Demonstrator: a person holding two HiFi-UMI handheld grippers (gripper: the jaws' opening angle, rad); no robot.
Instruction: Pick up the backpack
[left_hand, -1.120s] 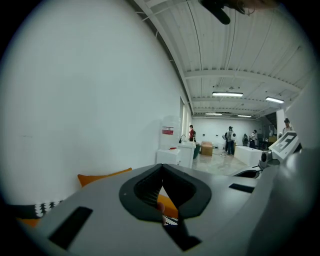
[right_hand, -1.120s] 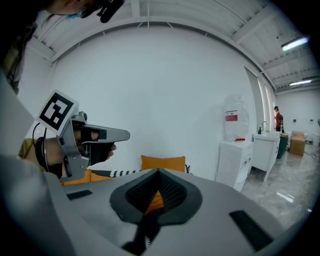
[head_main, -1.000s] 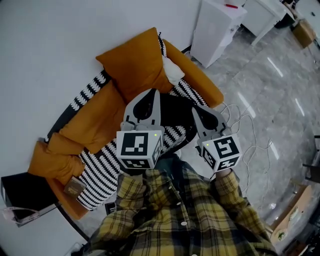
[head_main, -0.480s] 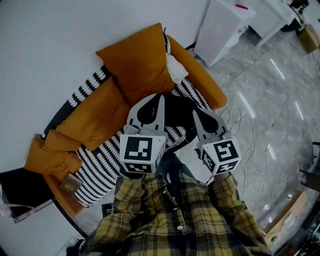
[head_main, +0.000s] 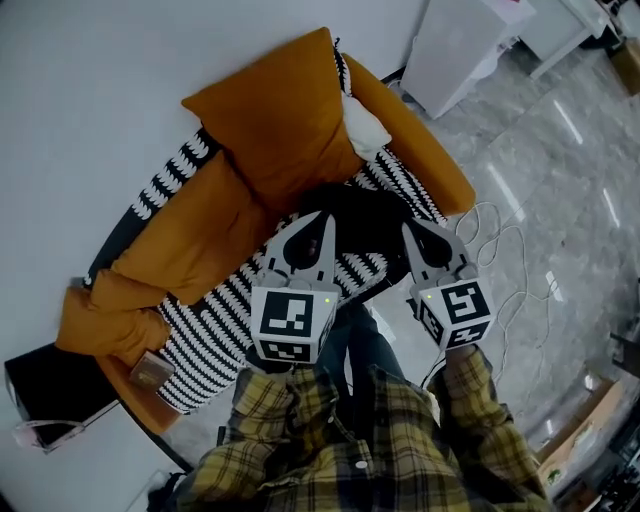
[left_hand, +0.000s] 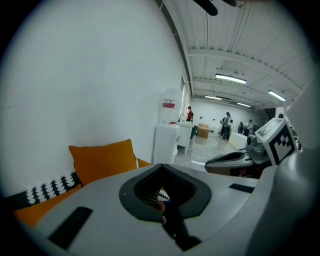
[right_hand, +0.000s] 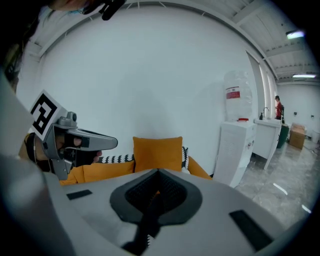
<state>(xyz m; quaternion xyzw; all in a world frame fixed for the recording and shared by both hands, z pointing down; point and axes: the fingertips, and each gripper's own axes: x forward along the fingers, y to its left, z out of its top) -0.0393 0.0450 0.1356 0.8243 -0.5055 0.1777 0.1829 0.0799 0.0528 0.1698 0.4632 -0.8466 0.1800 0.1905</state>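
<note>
- two grippers, each with its jaws pressed flat together and nothing in them: left gripper (head_main: 322, 225), right gripper (head_main: 412, 232).
- backpack (head_main: 362, 212): black, lying on the striped throw (head_main: 215, 320) of the orange sofa (head_main: 185, 235), just in front of the big cushion (head_main: 275, 115).
- both gripper tips sit over its near edge, one at each side; i cannot tell whether they touch it.
- step, as i read it: the reach-in, with no grasp yet.
- next move likely calls for parting the jaws, then finding a strap or top handle. it is black on black, and no handle can be read from the head view.
- against the earlier head frames, both grippers have come down closer to the seat. more of the backpack shows beyond their tips, and the jaws are closed as before.
</note>
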